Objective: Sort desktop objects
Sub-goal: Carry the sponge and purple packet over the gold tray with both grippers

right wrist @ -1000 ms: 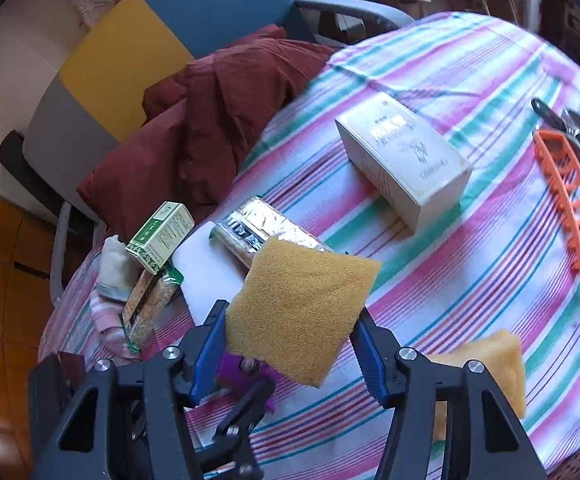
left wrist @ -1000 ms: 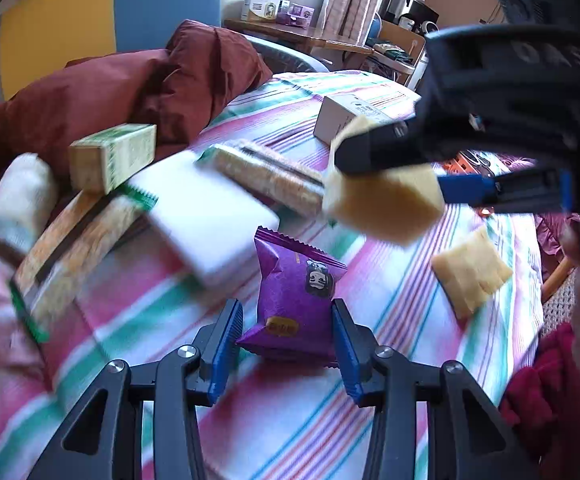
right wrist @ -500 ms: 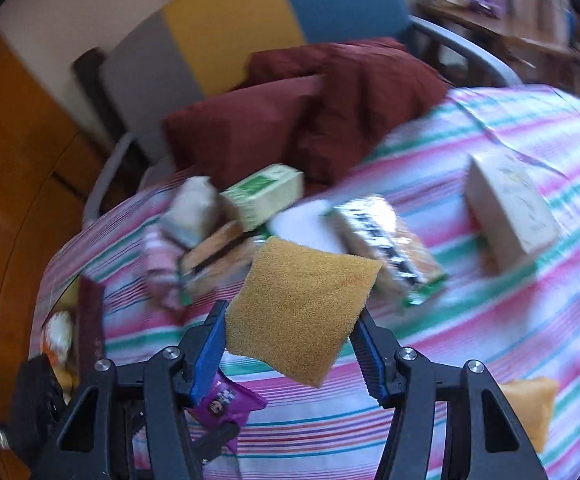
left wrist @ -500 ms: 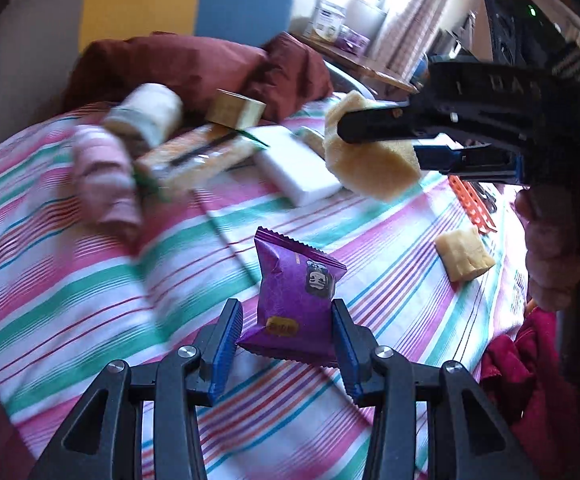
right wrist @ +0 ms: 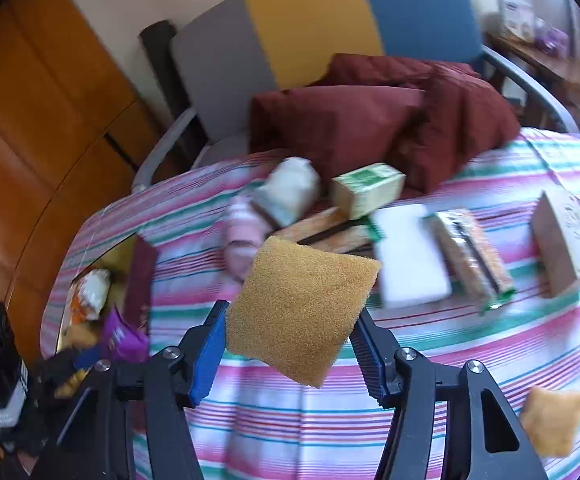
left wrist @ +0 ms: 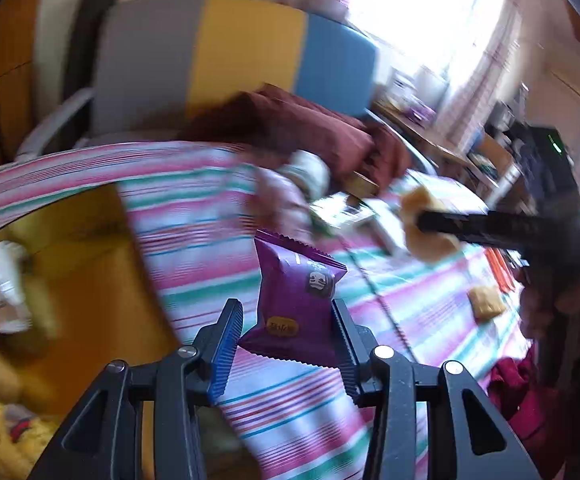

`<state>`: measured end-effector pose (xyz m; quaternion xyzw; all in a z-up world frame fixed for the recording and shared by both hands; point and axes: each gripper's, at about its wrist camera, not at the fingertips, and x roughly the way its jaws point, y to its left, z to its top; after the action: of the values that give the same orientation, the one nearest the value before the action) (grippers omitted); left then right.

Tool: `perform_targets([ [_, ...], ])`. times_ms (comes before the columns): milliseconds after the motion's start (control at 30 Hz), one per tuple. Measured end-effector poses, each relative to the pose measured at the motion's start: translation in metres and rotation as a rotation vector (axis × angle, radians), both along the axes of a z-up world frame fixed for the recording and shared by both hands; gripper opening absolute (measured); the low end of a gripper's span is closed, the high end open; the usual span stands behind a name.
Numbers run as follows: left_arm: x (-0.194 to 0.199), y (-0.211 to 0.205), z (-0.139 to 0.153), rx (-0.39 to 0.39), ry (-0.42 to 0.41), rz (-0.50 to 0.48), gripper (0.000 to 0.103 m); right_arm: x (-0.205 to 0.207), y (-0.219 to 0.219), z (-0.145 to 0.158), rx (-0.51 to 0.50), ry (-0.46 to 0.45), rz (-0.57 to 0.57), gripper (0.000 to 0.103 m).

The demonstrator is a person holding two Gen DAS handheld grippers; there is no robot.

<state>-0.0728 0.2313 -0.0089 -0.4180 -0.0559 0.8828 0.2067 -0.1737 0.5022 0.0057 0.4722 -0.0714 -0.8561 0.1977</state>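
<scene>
Left wrist view: left gripper [left wrist: 288, 334] clamps purple snack packet [left wrist: 295, 296] by its sides, long axis upright, crimped end up, above striped tablecloth [left wrist: 210, 248] edge. Only this view shows yellow box [left wrist: 86, 280] left of cloth w/ orange-white packets inside. A sec. ago the packet hung over mid-table; cloth edge and box have since come into frame.

Right wrist view: right gripper [right wrist: 288, 354] pinches tan sponge [right wrist: 301, 312], diamond-wise, one corner down, above cloth's near part. Only here: green carton [right wrist: 367, 188], white block [right wrist: 407, 256], second sponge [right wrist: 551, 420] lying right. Grip unchanged vs earlier.
</scene>
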Motion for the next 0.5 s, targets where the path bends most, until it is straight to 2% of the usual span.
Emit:
perform_targets([
  [333,0.017,-0.107,0.01,-0.024,0.053,0.265,0.045,0.038,-0.119,0.027,-0.054,0.05,0.235,0.06],
  [500,0.024,-0.143,0.008,-0.059,0.063,0.375,0.045,0.05,-0.177,0.022,-0.077,0.042,0.314,0.06],
])
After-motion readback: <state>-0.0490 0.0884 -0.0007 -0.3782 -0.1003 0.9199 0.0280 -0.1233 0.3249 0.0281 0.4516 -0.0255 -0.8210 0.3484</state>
